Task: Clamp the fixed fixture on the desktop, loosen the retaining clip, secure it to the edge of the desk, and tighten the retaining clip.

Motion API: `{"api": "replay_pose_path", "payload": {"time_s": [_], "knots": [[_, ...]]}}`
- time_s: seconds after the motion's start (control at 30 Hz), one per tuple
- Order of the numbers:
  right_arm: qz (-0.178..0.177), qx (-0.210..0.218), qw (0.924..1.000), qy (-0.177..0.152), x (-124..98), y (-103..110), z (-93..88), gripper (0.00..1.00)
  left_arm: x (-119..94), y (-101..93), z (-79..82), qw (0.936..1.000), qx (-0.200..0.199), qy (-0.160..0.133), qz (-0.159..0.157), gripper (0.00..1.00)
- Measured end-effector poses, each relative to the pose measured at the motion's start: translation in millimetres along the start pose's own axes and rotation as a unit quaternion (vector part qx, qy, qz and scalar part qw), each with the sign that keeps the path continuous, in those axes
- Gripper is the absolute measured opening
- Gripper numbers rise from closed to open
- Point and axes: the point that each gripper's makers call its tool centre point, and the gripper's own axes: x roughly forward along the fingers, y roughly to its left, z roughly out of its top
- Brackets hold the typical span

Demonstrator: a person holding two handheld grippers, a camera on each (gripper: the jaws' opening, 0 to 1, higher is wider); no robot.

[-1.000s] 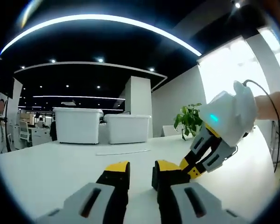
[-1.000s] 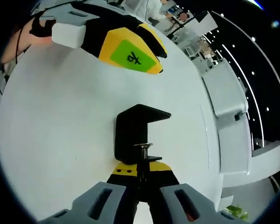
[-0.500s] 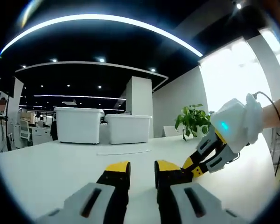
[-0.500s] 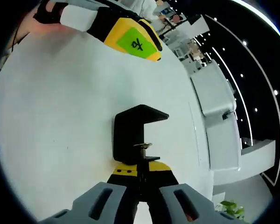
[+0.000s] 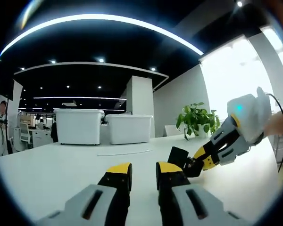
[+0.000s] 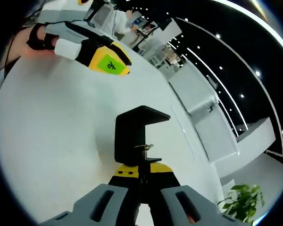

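The fixture is a black C-shaped clamp (image 6: 132,134) with a metal screw (image 6: 144,148) across its mouth. My right gripper (image 6: 139,170) is shut on the clamp's lower end and holds it upright over the white desk (image 6: 47,141). In the left gripper view the right gripper (image 5: 198,164) comes in from the right with the black clamp (image 5: 178,156) at its tips, just beyond my right-hand jaw. My left gripper (image 5: 144,172) stands open low over the desk with nothing between its yellow tips. The left gripper (image 6: 104,61), held by a hand (image 6: 30,40), lies at the far upper left.
Two white bins (image 5: 78,126) (image 5: 129,129) stand at the far edge of the desk (image 5: 52,169), with a potted plant (image 5: 195,120) to their right. A thin white sheet (image 5: 125,152) lies flat in front of the bins. People sit at desks in the background.
The right gripper has drawn back to the right in the left gripper view, bringing the black clamp into sight. The right gripper view has swung, and the left gripper now looks smaller and farther off.
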Motion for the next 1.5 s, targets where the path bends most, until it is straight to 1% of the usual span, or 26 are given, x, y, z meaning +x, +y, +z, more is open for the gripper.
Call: {"api": "replay_pose_path", "payload": {"time_s": [0.13, 0.23, 0.3, 0.33, 0.37, 0.4, 0.43, 0.53, 0.63, 0.67, 0.7, 0.77, 0.8, 0.87, 0.93, 1.0, 1.07, 1.1, 1.13, 1.17, 1.2, 1.23, 1.27, 1.33, 1.4, 1.5], "knots": [[-0.013, 0.012, 0.9997, -0.015, -10, -4, 2.3, 0.03, 1, -1.6, -1.3, 1.0000, 0.005, 0.003, -0.001, 0.20], [-0.033, 0.015, 0.9989, -0.029, -18, -11, 7.5, 0.03, 1, -2.1, -1.8, 1.0000, 0.006, 0.005, -0.001, 0.20], [-0.041, 0.039, 0.9975, -0.043, -24, -16, 12.5, 0.03, 1, -2.0, -1.8, 1.0000, 0.007, 0.005, -0.001, 0.20], [-0.039, 0.052, 0.9966, -0.050, -26, -16, 14.6, 0.03, 1, -1.9, -2.1, 1.0000, 0.007, 0.006, -0.001, 0.20], [-0.034, 0.074, 0.9948, -0.062, -30, -15, 17.9, 0.03, 1, -1.9, -2.2, 0.9999, 0.008, 0.006, -0.001, 0.20], [-0.030, 0.103, 0.9916, -0.073, -34, -16, 20.6, 0.03, 2, -2.1, -2.4, 0.9999, 0.008, 0.007, -0.001, 0.20], [-0.028, 0.133, 0.9868, -0.088, -38, -19, 23.7, 0.03, 2, -2.3, -2.8, 0.9999, 0.009, 0.008, -0.001, 0.20], [-0.031, 0.181, 0.9772, -0.108, -47, -25, 26.7, 0.03, 2, -3.6, -3.9, 0.9999, 0.011, 0.010, -0.002, 0.20], [-0.032, 0.215, 0.9661, -0.139, -56, -31, 30.9, 0.03, 3, -4.1, -4.7, 0.9998, 0.013, 0.012, -0.003, 0.20], [-0.030, 0.210, 0.9662, -0.147, -58, -32, 31.5, 0.03, 3, -4.3, -4.7, 0.9998, 0.014, 0.012, -0.003, 0.20], [-0.029, 0.219, 0.9629, -0.155, -60, -32, 32.4, 0.03, 2, -4.4, -4.7, 0.9998, 0.014, 0.012, -0.003, 0.20], [-0.017, 0.247, 0.9529, -0.175, -63, -30, 34.5, 0.03, 2, -4.5, -4.6, 0.9998, 0.014, 0.012, -0.003, 0.20], [-0.012, 0.267, 0.9464, -0.181, -65, -29, 34.5, 0.03, 2, -4.8, -4.7, 0.9998, 0.014, 0.012, -0.003, 0.20], [-0.001, 0.289, 0.9376, -0.194, -67, -27, 35.4, 0.03, 2, -5.5, -6.1, 0.9997, 0.018, 0.016, -0.003, 0.20], [-0.005, 0.312, 0.9282, -0.202, -70, -28, 34.3, 0.03, 3, -7.0, -6.9, 0.9997, 0.019, 0.017, -0.005, 0.20], [-0.004, 0.315, 0.9256, -0.209, -70, -27, 33.2, 0.03, 3, -7.3, -7.5, 0.9996, 0.021, 0.018, -0.005, 0.20], [-0.005, 0.324, 0.9180, -0.229, -73, -26, 35.9, 0.03, 3, -7.4, -7.9, 0.9996, 0.021, 0.019, -0.005, 0.20], [0.000, 0.328, 0.9118, -0.248, -76, -25, 40.5, 0.03, 3, -7.6, -8.6, 0.9995, 0.023, 0.021, -0.005, 0.20], [0.002, 0.331, 0.9089, -0.253, -78, -23, 42.1, 0.03, 3, -7.8, -9.2, 0.9995, 0.024, 0.022, -0.005, 0.20], [0.002, 0.330, 0.9080, -0.258, -82, -21, 43.9, 0.03, 3, -8.5, -10.4, 0.9993, 0.026, 0.025, -0.006, 0.20], [0.005, 0.329, 0.9036, -0.275, -86, -19, 50.2, 0.03, 4, -9.8, -11.9, 0.9991, 0.029, 0.028, -0.008, 0.20], [0.007, 0.331, 0.9011, -0.280, -88, -18, 52.3, 0.03, 4, -10.1, -12.1, 0.9991, 0.030, 0.028, -0.008, 0.20], [0.012, 0.338, 0.8942, -0.293, -93, -14, 58.0, 0.03, 4, -11.0, -12.9, 0.9990, 0.031, 0.030, -0.010, 0.20], [0.012, 0.338, 0.8891, -0.309, -98, -10, 65.0, 0.03, 4, -11.2, -13.7, 0.9989, 0.033, 0.032, -0.010, 0.20], [0.012, 0.337, 0.8884, -0.311, -100, -8, 68.2, 0.03, 4, -11.2, -14.1, 0.9988, 0.033, 0.033, -0.010, 0.20], [0.018, 0.342, 0.8851, -0.315, -101, -2, 74.9, 0.03, 4, -11.2, -14.5, 0.9988, 0.034, 0.034, -0.010, 0.20]]}}
